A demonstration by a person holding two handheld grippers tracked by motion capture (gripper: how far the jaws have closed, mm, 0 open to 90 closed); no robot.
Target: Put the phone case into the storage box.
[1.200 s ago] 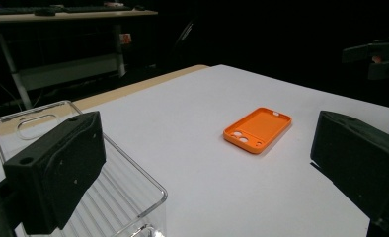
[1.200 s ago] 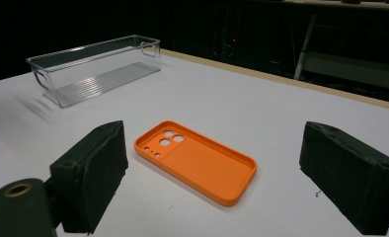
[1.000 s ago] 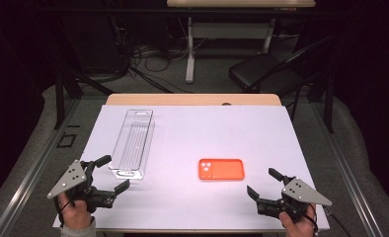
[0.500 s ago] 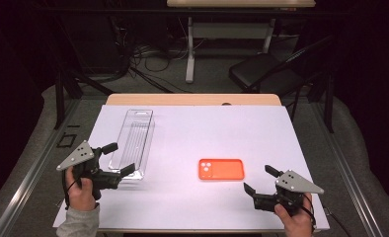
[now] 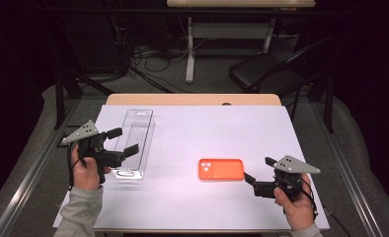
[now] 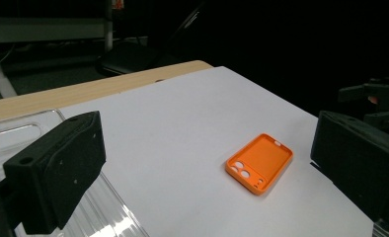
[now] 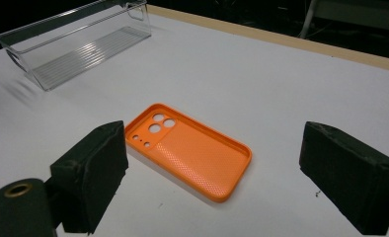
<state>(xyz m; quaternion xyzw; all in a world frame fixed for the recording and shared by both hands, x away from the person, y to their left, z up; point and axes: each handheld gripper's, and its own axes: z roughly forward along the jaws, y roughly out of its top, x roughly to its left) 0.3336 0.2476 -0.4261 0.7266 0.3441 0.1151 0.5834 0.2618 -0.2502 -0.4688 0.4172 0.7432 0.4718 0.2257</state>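
The right hand-held gripper (image 5: 255,169) sits low near the right front part of the tabletop (image 5: 281,128), its two black jaws spread wide apart with nothing between them. It points toward the orange phone case (image 5: 221,169), which lies flat on the white surface just beside the jaw tips, not touching them. In the right gripper view the orange phone case (image 7: 190,149) lies hollow side up, camera cut-outs at its far left end, framed between the two open jaws but beyond them.

The left hand-held gripper (image 5: 123,141) is held above the near end of the clear plastic bin (image 5: 138,129), its jaws also standing apart and empty. The bin is long and narrow, with a ribbed floor, and rests on the left side of the tabletop, running away from the person. In the left gripper view the orange phone case (image 6: 259,162) lies well apart from that gripper, across the white sheet, with the clear plastic bin (image 6: 15,136) under and beside the left jaw.

Bin and case are well apart from each other.
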